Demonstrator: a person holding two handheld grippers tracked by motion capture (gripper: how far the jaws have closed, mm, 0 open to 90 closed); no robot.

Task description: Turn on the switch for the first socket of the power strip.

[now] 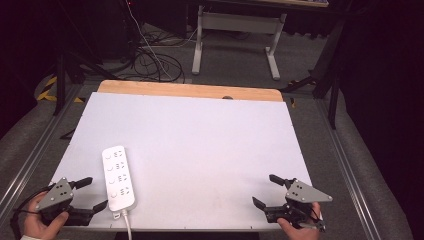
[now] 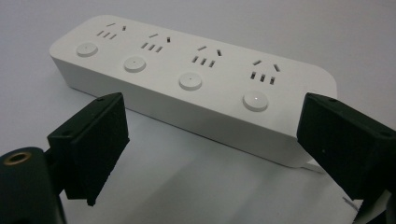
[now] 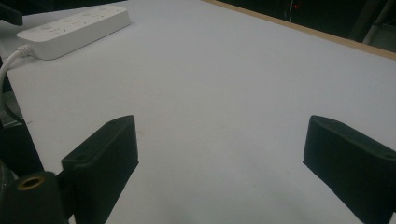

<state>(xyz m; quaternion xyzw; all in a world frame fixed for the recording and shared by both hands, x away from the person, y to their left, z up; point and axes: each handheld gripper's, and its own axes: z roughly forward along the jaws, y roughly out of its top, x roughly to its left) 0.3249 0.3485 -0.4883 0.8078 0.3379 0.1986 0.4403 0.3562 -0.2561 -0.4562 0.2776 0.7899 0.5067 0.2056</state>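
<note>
White sheet covers the desk, w/ a wood strip showing along the far edge. Room is dark; grey carpet around, tangle of cables on the floor beyond the far-left corner, 1 white-legged table frame farther back, black stand legs at both sides.

Counts: 1 power strip, 2 tools, 2 hands. Strip is white, 4 sockets, 4 round buttons, one per socket. It lies flat near the desk's front-left, long axis running roughly front to back, its white cord leaving the near end and dropping over the front edge.

Left tool sits just left of the strip's near end, jaws spread wide, nothing between them; one jaw tip is very close to the strip's near corner, contact unclear. Left hand grips it at the front-left corner. Right tool is well apart from the strip, over the desk's front-right, jaws also spread wide and empty, held by right hand.
</note>
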